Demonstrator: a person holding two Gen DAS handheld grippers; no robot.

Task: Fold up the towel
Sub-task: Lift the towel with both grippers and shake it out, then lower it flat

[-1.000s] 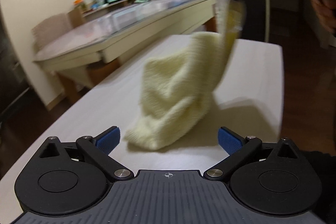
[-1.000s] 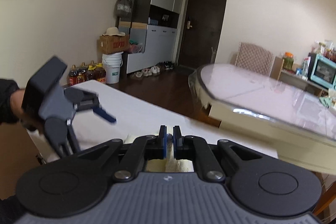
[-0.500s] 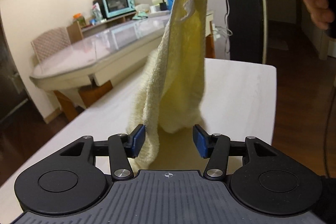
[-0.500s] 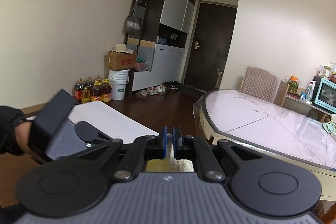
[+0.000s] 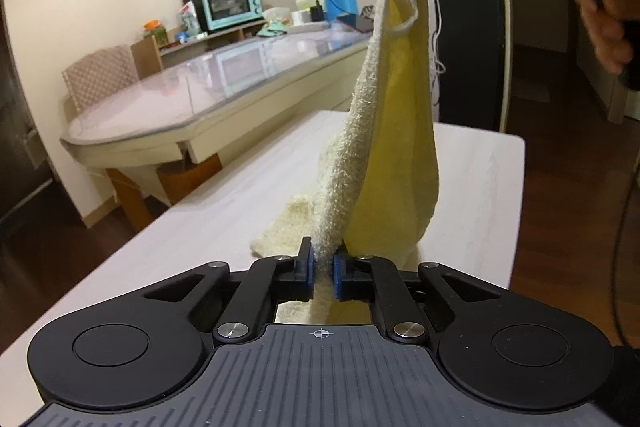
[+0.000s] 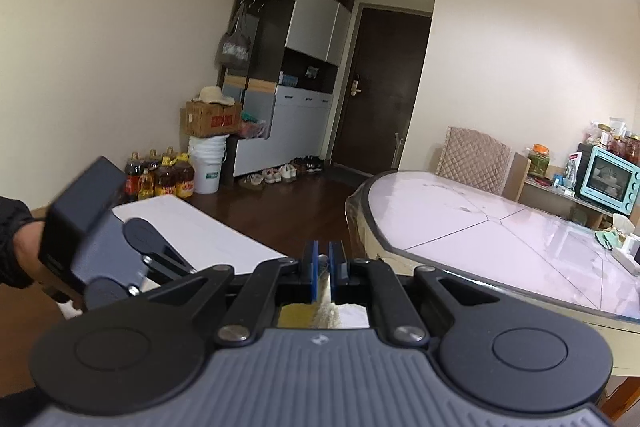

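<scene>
The left gripper [image 5: 321, 269], whose blue pads stood apart a second ago, is now clamped on the lower edge of the pale yellow terry towel [image 5: 390, 131]. The towel, then heaped on the white table [image 5: 476, 187], now hangs stretched above it, one end apparently still touching near the middle. The right gripper [image 6: 323, 269] stays pinched on its upper corner.

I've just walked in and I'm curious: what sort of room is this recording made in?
Most likely a home's dining area by the entrance: a glass-topped dining table, a mint countertop oven on a sideboard, and shoes lined up near the front door.
</scene>
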